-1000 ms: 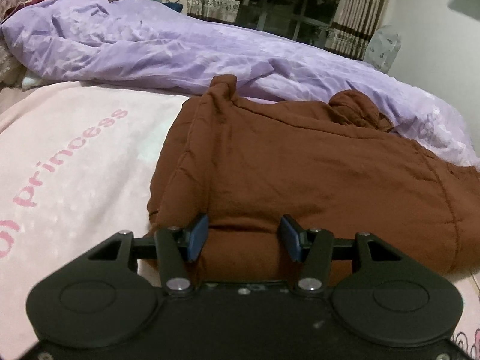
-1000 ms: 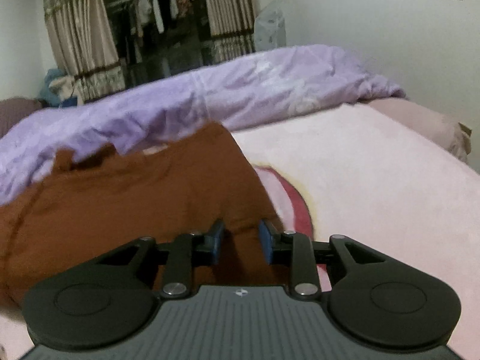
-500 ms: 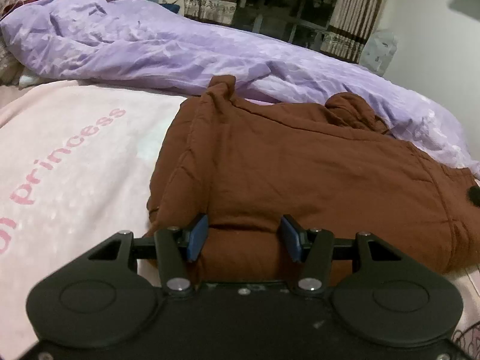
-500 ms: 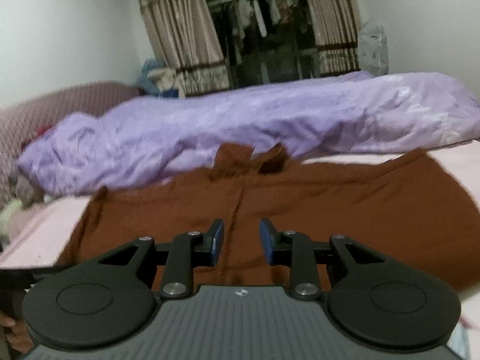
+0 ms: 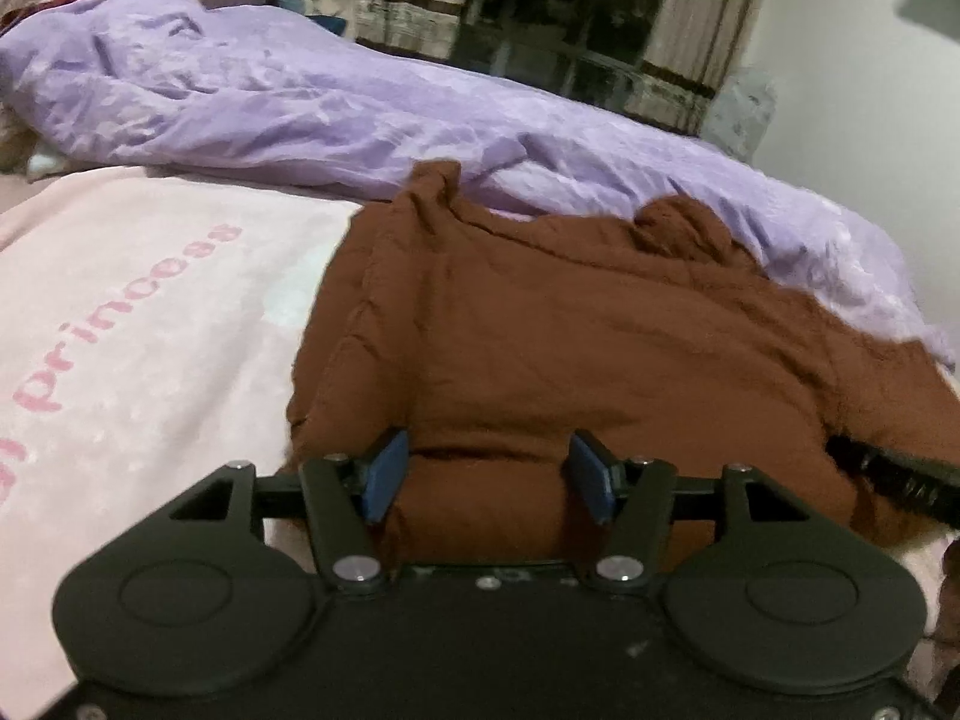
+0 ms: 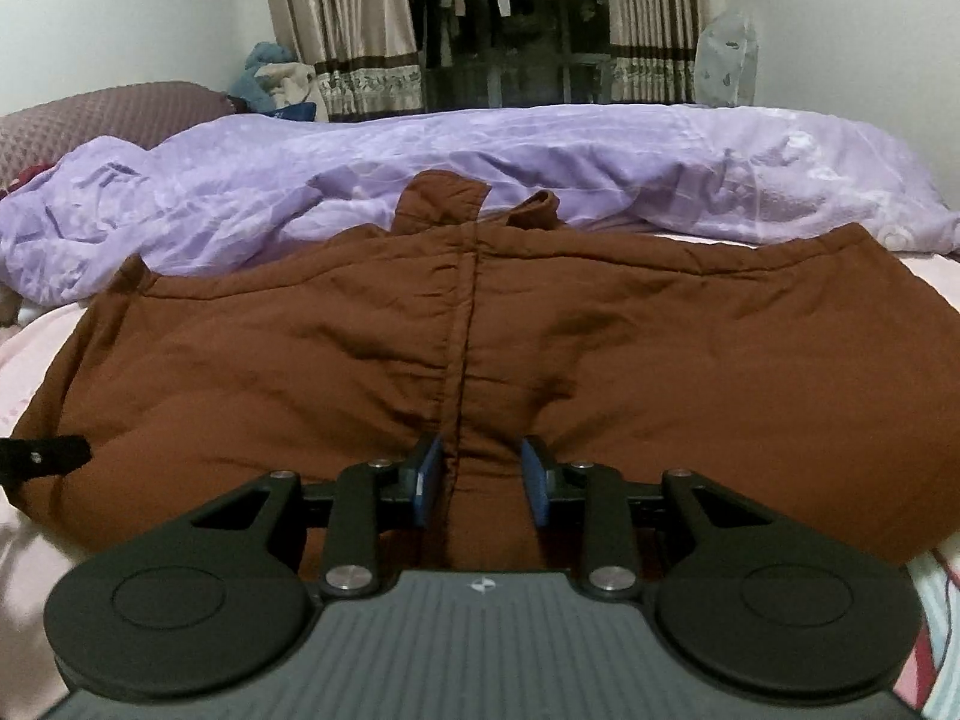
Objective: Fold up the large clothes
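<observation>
Brown padded garment (image 6: 600, 360) spread across pink bed cover (image 5: 132, 324), far edge against rumpled purple duvet (image 6: 540, 162); collar end bunched up toward duvet, centre seam running down to near hem.

Left gripper (image 5: 489, 477) at near left hem: jaws opening, thick roll of brown fabric between pads, contact with pads looking loose. Counts as released, not gripped.

Right gripper (image 6: 480, 483) at near hem on centre seam: jaws about a third open, fabric ridge with seam bunched between pads, apparently pinched.

Likely step: regrasp of near hem before next fold toward collar.

To do well:
- Take both layers of hem, not top layer only.
- Set both grippers level along hem, well apart.
- Lift just clear of bed cover, carry hem evenly toward collar.
- Keep clear of duvet.

Risk: padded fabric slipping from shallow bite; skewed fold from off-centre hold.
</observation>
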Demonstrator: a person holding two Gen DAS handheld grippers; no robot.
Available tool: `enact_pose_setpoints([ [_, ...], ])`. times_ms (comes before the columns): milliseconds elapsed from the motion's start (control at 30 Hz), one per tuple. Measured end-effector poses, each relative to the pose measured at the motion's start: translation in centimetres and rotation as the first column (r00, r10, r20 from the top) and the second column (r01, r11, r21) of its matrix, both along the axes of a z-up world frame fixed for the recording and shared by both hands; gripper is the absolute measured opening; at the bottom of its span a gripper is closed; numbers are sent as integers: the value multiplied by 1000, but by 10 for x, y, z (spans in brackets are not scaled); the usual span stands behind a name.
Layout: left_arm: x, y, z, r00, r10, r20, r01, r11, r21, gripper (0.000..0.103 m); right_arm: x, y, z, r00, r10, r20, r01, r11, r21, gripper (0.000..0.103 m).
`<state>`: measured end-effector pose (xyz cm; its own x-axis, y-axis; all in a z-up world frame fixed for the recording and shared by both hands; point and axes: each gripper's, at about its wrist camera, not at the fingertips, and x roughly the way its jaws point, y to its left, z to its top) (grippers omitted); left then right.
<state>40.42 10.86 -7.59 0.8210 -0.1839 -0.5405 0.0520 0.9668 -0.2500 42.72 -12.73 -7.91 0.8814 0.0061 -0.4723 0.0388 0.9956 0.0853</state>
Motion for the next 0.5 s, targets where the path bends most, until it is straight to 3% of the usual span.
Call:
enact_pose_setpoints([
  [167, -17, -7, 15, 999, -12, 52, 21, 983, -181, 63, 0, -1, -1, 1000, 0, 13, 0, 1000, 10, 38],
  [233, -15, -26, 14, 997, -58, 57, 68, 977, -203, 63, 0, 0, -2, 1000, -1, 17, 1, 1000, 7, 38],
  [500, 7, -88, -16, 994, -112, 18, 112, 994, 4, 64, -1, -4, -4, 999, 16, 29, -16, 1000, 19, 38],
])
